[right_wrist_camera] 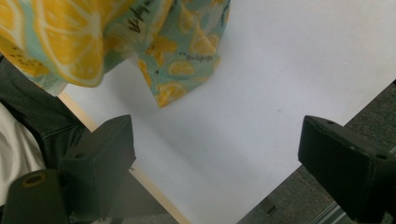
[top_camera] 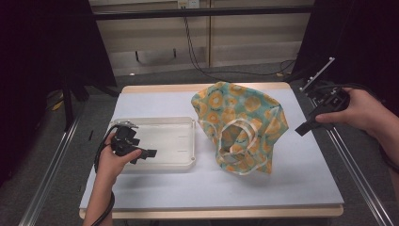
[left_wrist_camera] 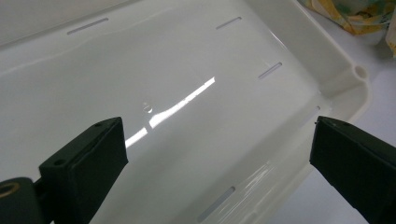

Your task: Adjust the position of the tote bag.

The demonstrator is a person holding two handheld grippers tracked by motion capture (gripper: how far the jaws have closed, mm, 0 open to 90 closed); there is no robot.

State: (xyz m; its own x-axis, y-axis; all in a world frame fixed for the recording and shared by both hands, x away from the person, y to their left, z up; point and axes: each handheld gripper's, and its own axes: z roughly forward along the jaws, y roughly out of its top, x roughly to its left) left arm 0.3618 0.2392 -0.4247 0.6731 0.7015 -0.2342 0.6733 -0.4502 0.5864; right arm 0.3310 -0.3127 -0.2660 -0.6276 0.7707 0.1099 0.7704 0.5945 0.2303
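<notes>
On the tabletop (top_camera: 155, 188) there are one white tray (top_camera: 183, 141) and, to its right, one lemon-print cloth bag (top_camera: 240, 125); two hand-held grippers, left (top_camera: 141, 153) and right (top_camera: 308, 126), flank them.

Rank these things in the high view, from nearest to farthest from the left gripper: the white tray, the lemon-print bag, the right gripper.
1. white tray: directly under the left gripper, at the table's left.
2. lemon-print bag: past the tray, mid-table toward the right.
3. right gripper: at the table's right edge, beyond the bag.
</notes>
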